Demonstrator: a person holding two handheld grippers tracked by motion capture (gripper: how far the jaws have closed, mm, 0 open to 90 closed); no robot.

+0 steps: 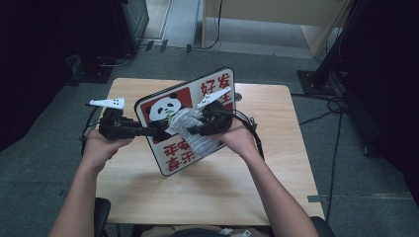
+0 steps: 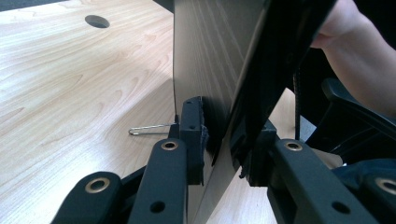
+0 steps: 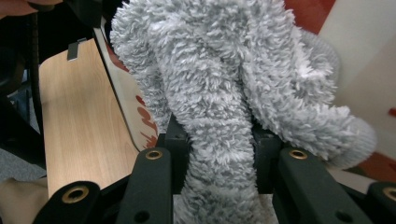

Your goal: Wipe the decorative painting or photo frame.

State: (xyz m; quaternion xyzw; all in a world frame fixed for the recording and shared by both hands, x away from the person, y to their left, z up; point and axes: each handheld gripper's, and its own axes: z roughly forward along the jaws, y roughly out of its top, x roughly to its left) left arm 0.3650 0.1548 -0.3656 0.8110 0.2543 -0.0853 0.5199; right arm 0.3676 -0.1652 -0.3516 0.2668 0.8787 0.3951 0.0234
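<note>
A flat board with a panda picture and red characters is held tilted above the wooden table. My left gripper is shut on the board's left edge; in the left gripper view both pads of my gripper clamp the thin dark edge of the board. A grey fluffy cloth lies against the board's face with my right gripper shut on it. In the right gripper view the cloth bulges out between the jaws of my gripper, with the board behind it.
A small metal clip lies on the tabletop near a round hole. Black stands and cables ring the table on grey carpet. A chair sits at the near side.
</note>
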